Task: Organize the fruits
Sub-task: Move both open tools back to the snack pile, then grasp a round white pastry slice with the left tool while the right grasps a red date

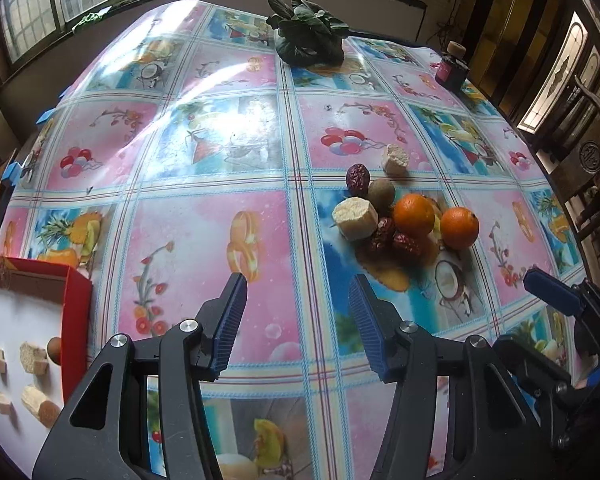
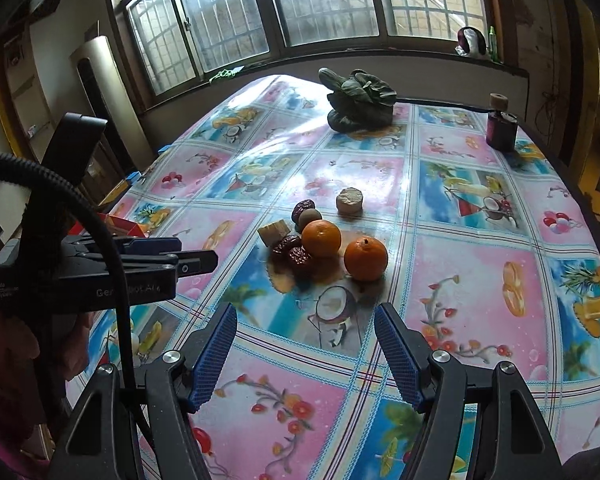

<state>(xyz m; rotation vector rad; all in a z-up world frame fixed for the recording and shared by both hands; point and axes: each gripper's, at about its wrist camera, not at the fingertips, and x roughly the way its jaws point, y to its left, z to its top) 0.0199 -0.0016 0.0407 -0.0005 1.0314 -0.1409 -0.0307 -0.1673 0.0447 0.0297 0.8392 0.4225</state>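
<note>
Left gripper (image 1: pixel 298 284) parted and holding nothing, hovering over bare tablecloth (image 1: pixel 204 240) short of the fruit pile. Right gripper (image 2: pixel 305 314) likewise spread wide and empty, aimed at the same pile from nearer in.

Fruit pile landmark: two oranges (image 2: pixel 321 238) (image 2: pixel 365 259) side by side at its near edge. Touching the left orange, two red dates (image 2: pixel 293 251) in front-left of it, a pale cut chunk (image 2: pixel 275 233) just left of the dates, a brown round fruit (image 2: pixel 310 216) behind the orange, a third date (image 2: pixel 302 208) just behind that. One more pale chunk (image 2: pixel 349 199) set apart, beyond the pile.

Nothing lying between either gripper and the oranges. Left gripper body seen in the right view, left of the pile, with a black cable looping beside it.

Far beyond the pile, a leafy green vegetable (image 2: pixel 360 100); to its right, a dark corked bottle (image 2: pixel 501 124) near the table edge. Well left of the pile, a red box (image 1: pixel 76 304) with pale chunks and brown round fruit already inside.
</note>
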